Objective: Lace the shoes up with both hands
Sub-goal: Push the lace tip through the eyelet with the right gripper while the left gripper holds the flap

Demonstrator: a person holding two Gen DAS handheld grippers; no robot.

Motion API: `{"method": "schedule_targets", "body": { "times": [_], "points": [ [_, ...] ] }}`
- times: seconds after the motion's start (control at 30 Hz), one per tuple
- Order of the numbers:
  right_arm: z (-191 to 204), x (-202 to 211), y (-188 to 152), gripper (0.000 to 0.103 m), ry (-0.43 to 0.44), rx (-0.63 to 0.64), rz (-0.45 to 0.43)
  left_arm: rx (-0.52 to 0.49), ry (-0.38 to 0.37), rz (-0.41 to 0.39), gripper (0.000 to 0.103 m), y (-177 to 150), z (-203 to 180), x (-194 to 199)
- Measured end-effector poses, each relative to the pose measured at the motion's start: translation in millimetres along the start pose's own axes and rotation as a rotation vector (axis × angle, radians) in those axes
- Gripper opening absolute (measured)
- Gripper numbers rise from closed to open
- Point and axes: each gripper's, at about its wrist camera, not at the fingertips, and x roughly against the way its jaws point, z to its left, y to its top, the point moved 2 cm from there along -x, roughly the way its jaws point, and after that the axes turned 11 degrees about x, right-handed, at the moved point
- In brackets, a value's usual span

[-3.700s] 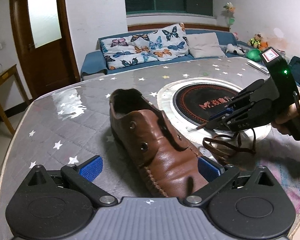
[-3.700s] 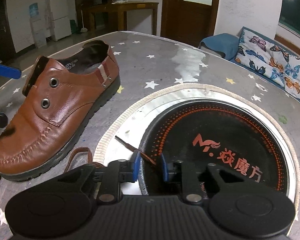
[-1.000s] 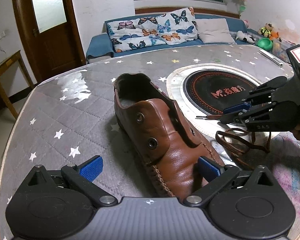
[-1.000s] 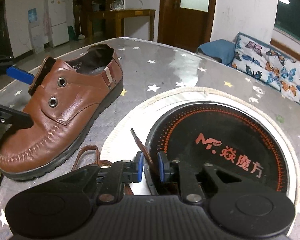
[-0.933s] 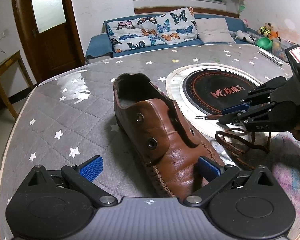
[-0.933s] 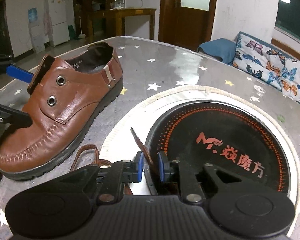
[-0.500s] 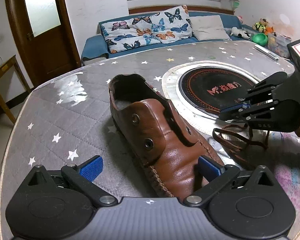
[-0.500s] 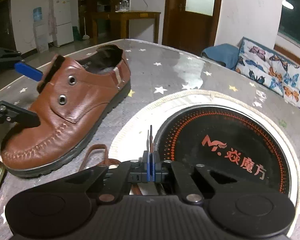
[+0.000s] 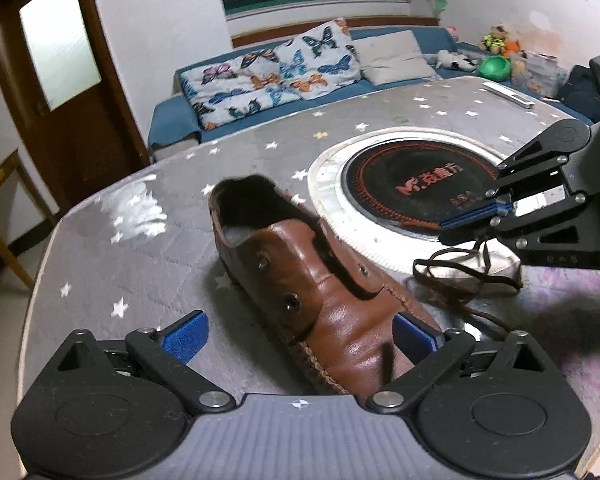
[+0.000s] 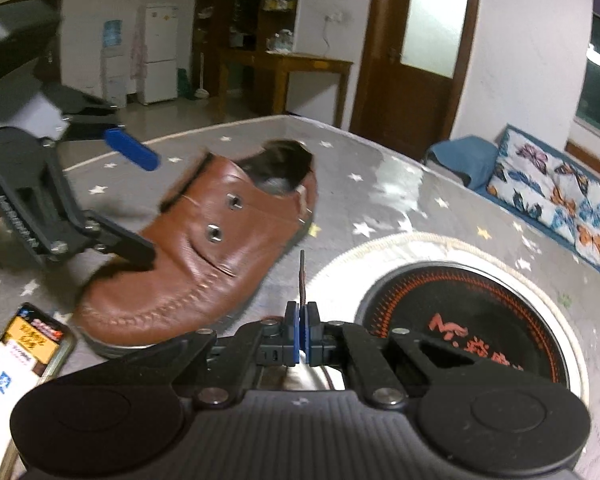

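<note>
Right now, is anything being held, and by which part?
The right gripper pinches the lace near its tip. The left gripper is open astride the shoe toe, holding nothing.

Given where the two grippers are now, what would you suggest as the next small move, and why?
Probably bring the right gripper toward the nearer of the two eyelets on the shoe and aim the lace tip into it. The gripper is shut on the lace with the tip sticking out ahead, no eyelet is threaded, and the left gripper is open around the toe, placed to steady the shoe.
</note>
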Motion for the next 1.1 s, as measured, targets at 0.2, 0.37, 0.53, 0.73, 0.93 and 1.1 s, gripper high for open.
{"method": "schedule_targets", "body": {
  "times": [0.2, 0.37, 0.53, 0.73, 0.93, 1.1],
  "points": [
    [13.6, 11.9, 14.1, 0.002, 0.022, 0.052, -0.032, -0.165, -0.051, -0.052, 0.094, 8.5, -11.5, 14.9],
    [20.6, 17.2, 18.9, 0.002, 0.033, 0.073, -0.048, -0.357, -0.106, -0.099, 0.087, 15.1, -23.6, 24.8],
    [26.5, 19.4, 20.7, 0.002, 0.045, 0.095, -0.050, -0.522, -0.154, -0.069, 0.071, 15.6, -31.1, 13.9],
    [29.0, 20.1, 20.1, 0.002, 0.050, 0.109, -0.051, -0.655, -0.190, -0.010, 0.059, 13.4, -33.4, -2.7],
    [31.5, 20.8, 19.5, 0.002, 0.056, 0.122, -0.051, -0.692, -0.198, 0.079, 0.048, 20.1, -34.3, -15.9],
    [33.4, 21.3, 19.2, 0.002, 0.061, 0.132, -0.052, -0.727, -0.209, 0.157, 0.045, 26.7, -33.9, -22.7]
  ]
}}
